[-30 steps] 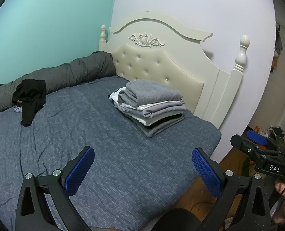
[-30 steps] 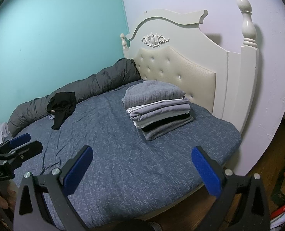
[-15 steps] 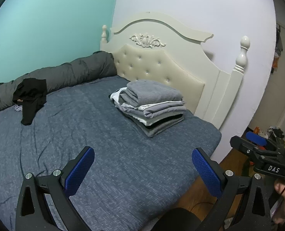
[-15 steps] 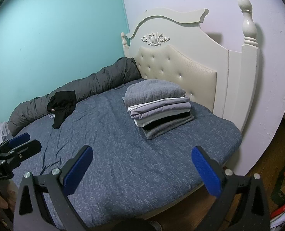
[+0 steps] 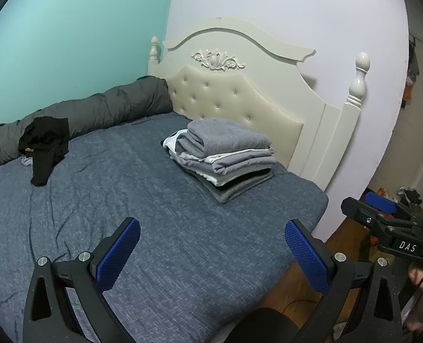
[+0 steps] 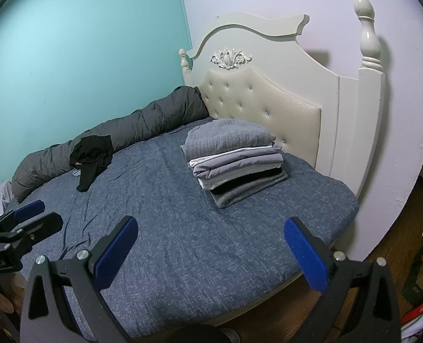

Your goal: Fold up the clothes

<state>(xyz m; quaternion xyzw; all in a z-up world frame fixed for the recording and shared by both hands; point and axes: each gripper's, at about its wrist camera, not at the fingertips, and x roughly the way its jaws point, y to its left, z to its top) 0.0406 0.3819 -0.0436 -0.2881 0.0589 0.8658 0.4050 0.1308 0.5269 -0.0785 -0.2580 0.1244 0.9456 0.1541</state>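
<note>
- Our right tool [image 6: 211, 250] hangs over the near edge of the bed [image 6: 183, 228], its blue pads spread wide with nothing between them.
- We see a stack of folded clothes [image 6: 234, 160] near the headboard [image 6: 265, 97].
- A black garment [image 6: 91, 157] lies crumpled against the grey rolled quilt [image 6: 137, 125].
- Our left tool [image 6: 23, 223] shows at the left edge.

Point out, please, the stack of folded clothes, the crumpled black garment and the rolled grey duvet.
stack of folded clothes [image 5: 225, 140], left wrist view, top grey layer.
crumpled black garment [image 6: 93, 150], right wrist view, bunched middle.
rolled grey duvet [image 5: 111, 107], left wrist view, mid-length.
</note>
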